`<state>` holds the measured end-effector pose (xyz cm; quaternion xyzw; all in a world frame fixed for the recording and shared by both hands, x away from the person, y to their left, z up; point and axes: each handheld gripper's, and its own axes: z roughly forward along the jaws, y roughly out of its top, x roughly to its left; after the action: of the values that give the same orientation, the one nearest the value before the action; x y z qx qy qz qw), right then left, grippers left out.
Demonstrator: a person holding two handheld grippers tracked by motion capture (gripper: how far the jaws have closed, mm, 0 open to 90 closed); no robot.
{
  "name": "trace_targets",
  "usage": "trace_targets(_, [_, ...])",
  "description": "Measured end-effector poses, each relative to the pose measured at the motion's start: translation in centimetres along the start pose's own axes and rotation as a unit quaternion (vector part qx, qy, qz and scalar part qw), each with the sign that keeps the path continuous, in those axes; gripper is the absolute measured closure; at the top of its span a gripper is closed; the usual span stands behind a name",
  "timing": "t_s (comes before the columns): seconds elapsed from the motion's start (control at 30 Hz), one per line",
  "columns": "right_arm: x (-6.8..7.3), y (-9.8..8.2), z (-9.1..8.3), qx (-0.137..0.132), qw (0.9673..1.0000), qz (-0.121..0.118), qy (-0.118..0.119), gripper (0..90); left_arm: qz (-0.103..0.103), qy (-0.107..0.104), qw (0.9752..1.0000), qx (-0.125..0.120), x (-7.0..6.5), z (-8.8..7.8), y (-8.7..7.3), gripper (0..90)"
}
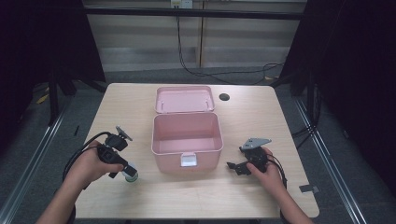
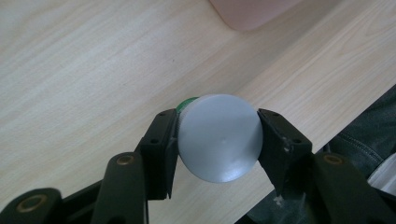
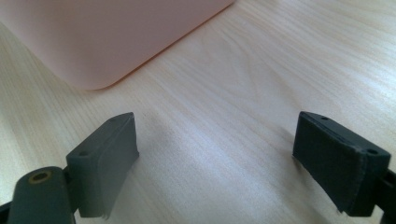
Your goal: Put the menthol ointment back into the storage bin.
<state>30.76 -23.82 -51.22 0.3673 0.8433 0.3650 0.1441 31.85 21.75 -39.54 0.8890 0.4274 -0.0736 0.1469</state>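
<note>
Left tongs [image 2: 217,140] are clamped on a small round container [image 2: 219,137], pads pressing its sides; the left gripper view looks at its flat pale grey-white end, with a sliver of green showing behind it, so probably a small jar or bottle with a green part, held sideways. In the high view the left tongs [image 1: 127,171] sit at the near left of the bench [image 1: 140,200], with the container [image 1: 130,174] at their tip, close to the bench top; whether it has come clear of the wood I can't tell. So the pick looks done, as far as I can judge. Right tongs [image 3: 219,158] are spread wide with nothing between the pads, just bare wood; in the high view the right tongs [image 1: 236,167] sit low at the near right, pointing toward the box, idle. Further back, mid-bench, sits the pink storage box [image 1: 187,140], lid [image 1: 184,99] hinged fully back and lying open behind it, white latch [image 1: 188,160] on the near wall. The box interior looks empty. Its near corner is also visible in the right gripper view [image 3: 93,42] and the left gripper view [image 2: 252,11]. Judgement: opening is already done, grasp done; left to do is carry the container over the near-left rim, put it inside, release, then likely close the lid and latch it, which the free right tongs could handle.
</note>
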Motion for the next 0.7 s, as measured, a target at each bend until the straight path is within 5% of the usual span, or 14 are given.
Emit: trace_targets(0.7, [0.0,0.0,0.0,0.0,1.0,0.0,-0.001,13.2,-0.008,-0.002,0.9999,-0.01,-0.4,-3.4,2.6,49.9])
